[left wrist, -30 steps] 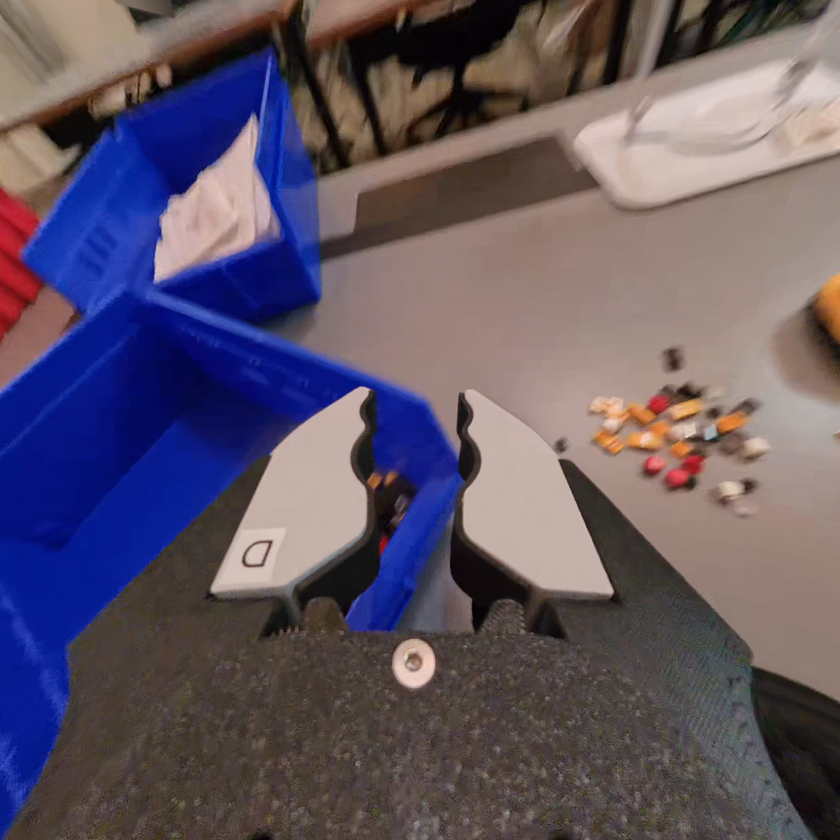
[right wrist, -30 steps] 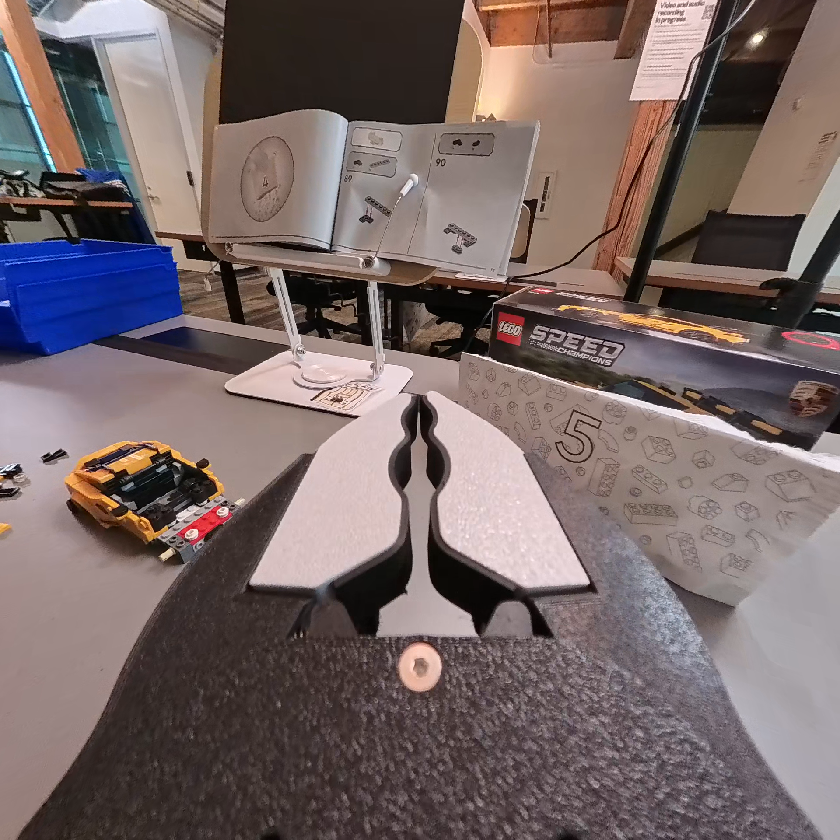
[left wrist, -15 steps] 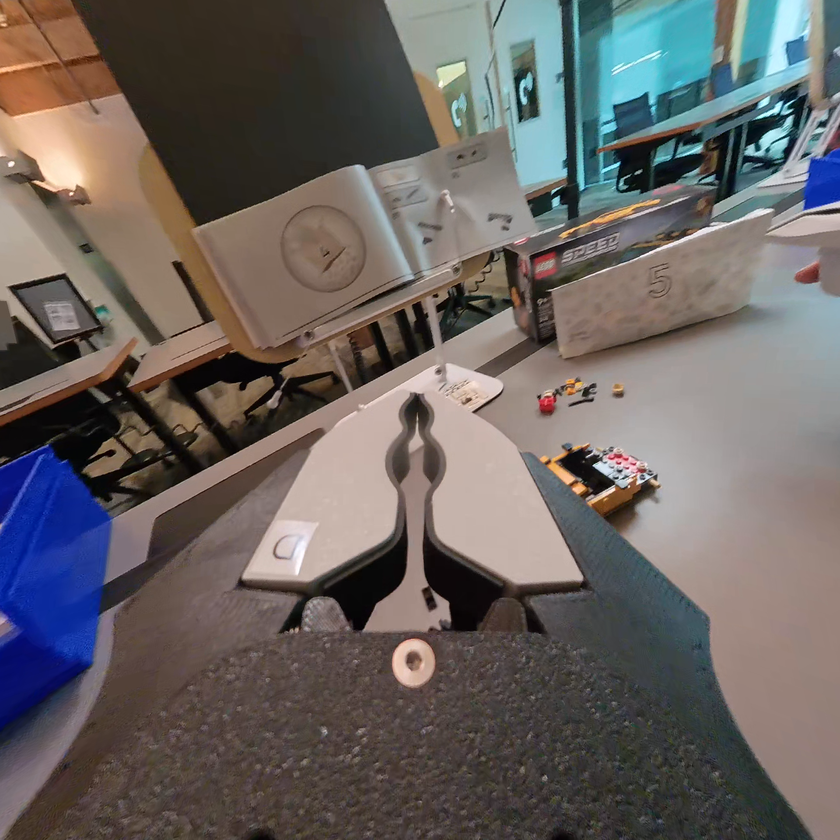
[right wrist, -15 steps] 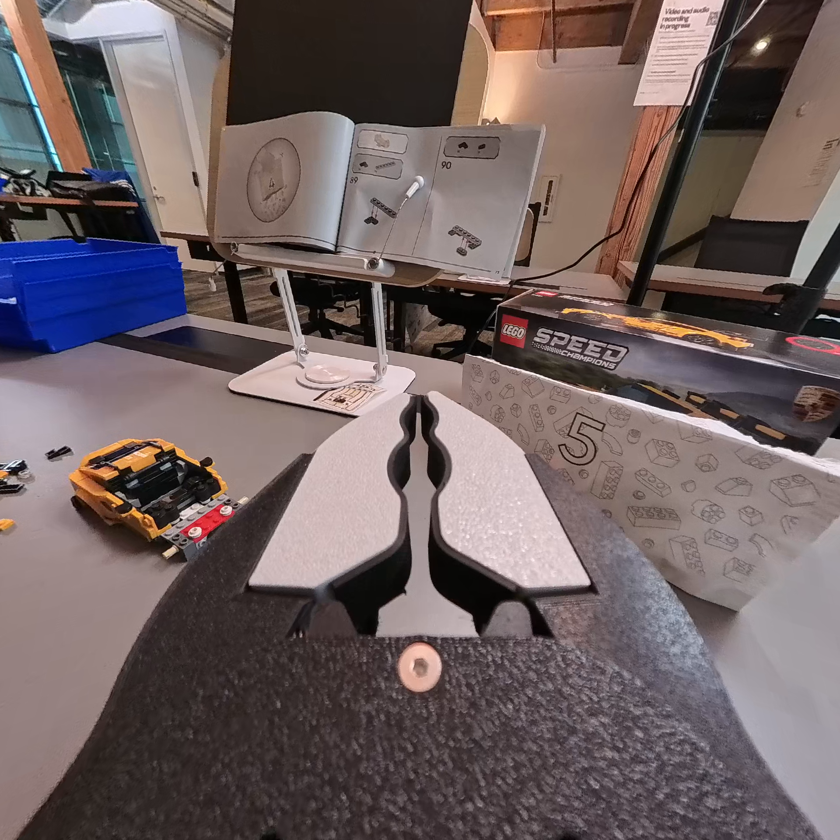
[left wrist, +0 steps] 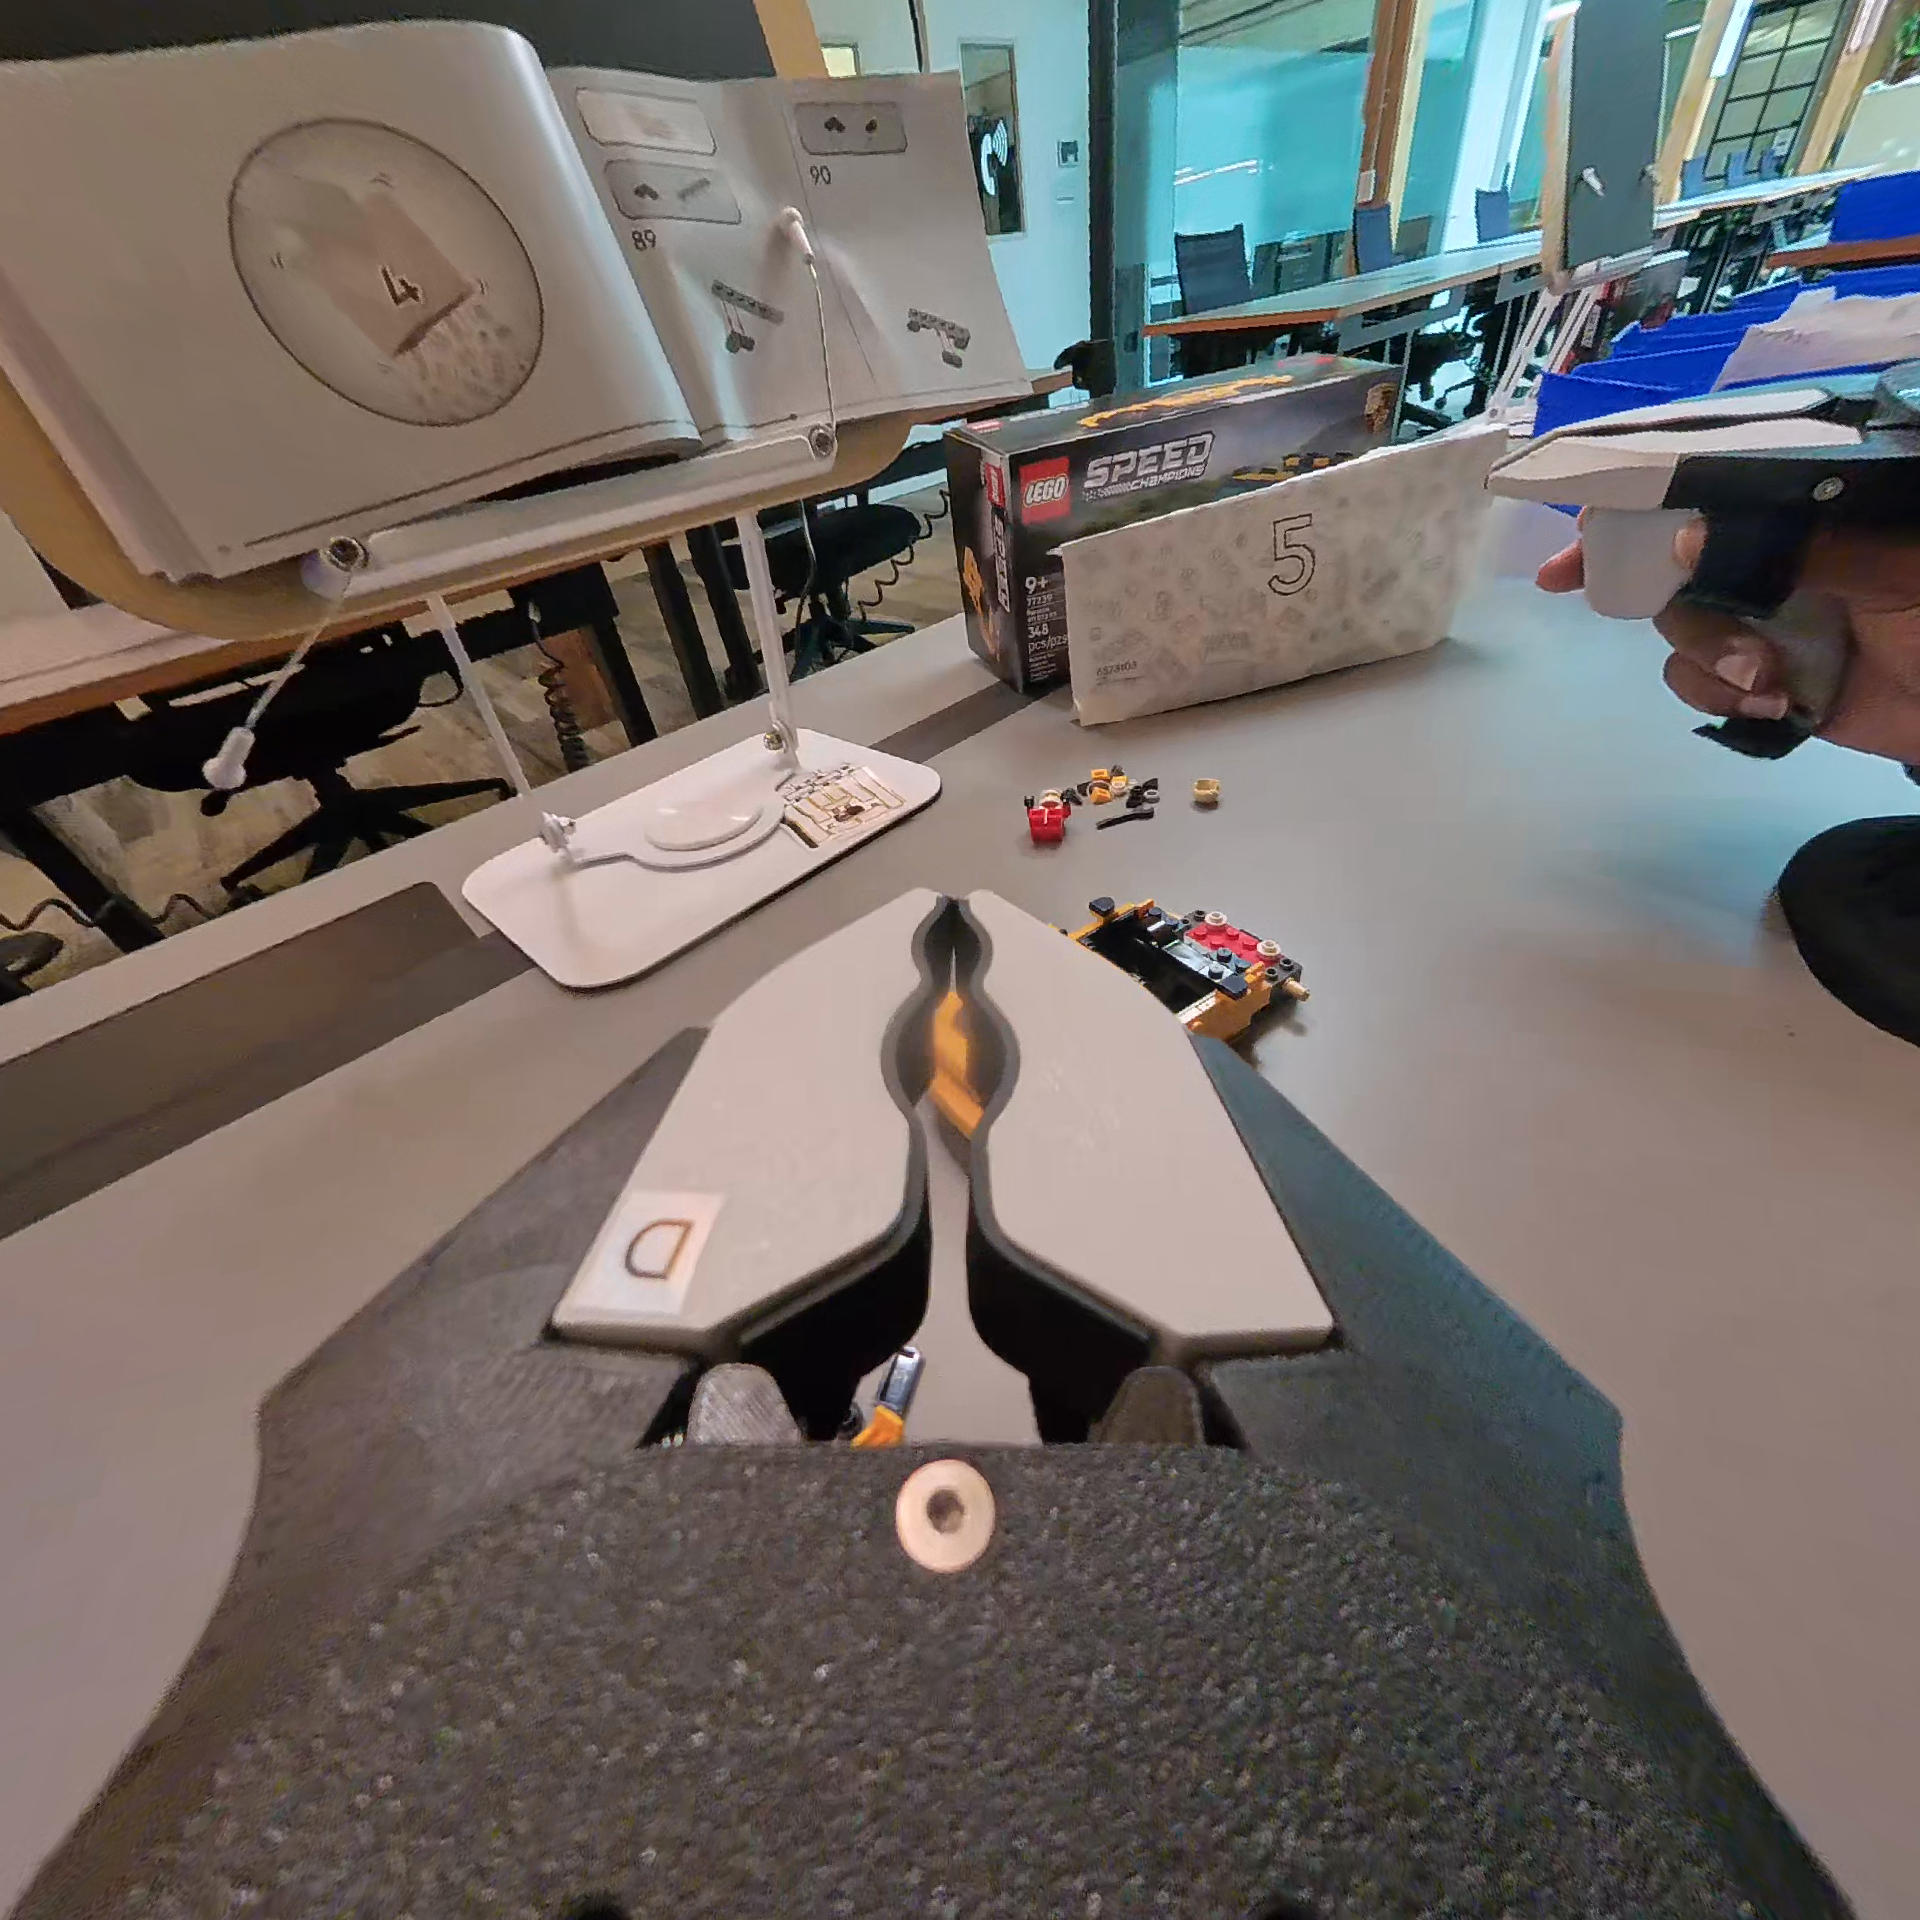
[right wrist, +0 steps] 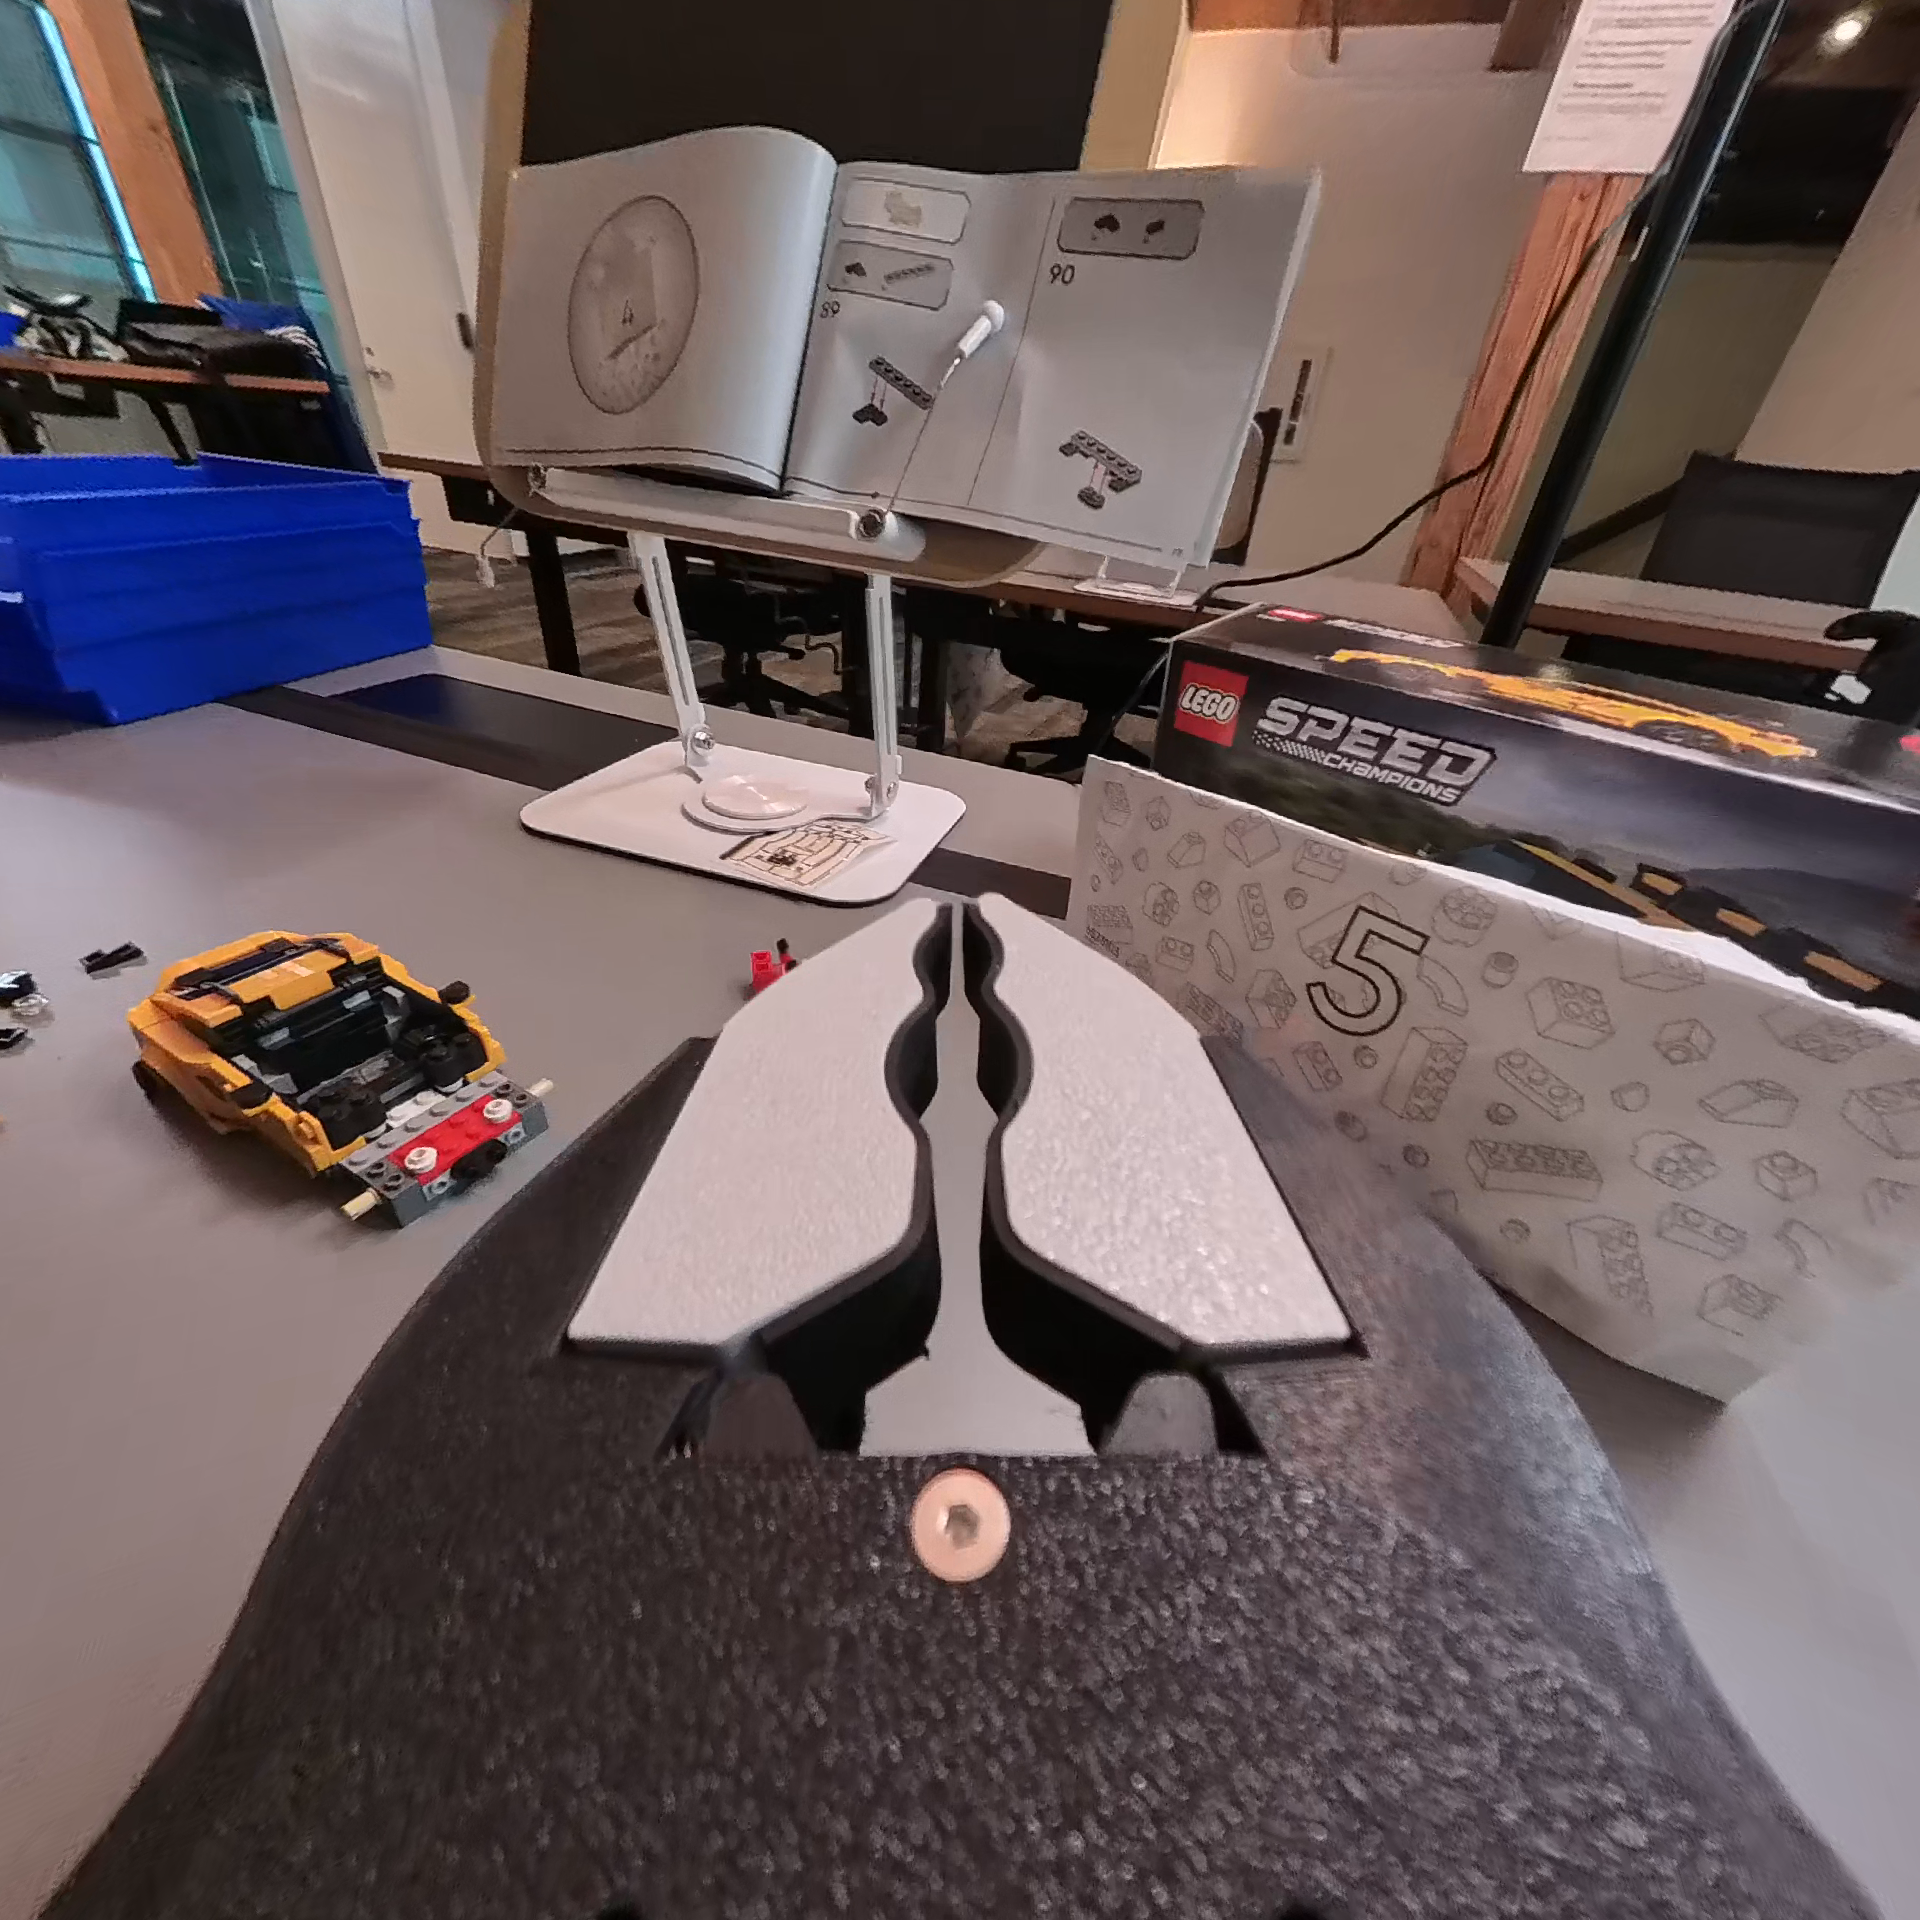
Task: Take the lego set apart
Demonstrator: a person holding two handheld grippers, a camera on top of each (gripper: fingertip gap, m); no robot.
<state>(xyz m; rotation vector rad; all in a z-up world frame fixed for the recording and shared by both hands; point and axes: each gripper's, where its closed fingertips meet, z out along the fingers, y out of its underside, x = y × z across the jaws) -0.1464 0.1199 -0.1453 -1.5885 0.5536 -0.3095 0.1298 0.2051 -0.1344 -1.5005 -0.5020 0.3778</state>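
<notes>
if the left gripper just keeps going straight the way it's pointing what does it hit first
Most likely the partly stripped yellow lego car, just past the shut left gripper; depth is unclear, so it might pass above it.

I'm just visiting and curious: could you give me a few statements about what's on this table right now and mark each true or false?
1. The yellow lego car sits on the grey table. True.
2. The right gripper is holding the car. False: it is shut on nothing, apart from the car.
3. The instruction booklet lies flat on the table. False: it stands open on a white stand.
4. A white paper bag leans against the lego box. True.
</notes>
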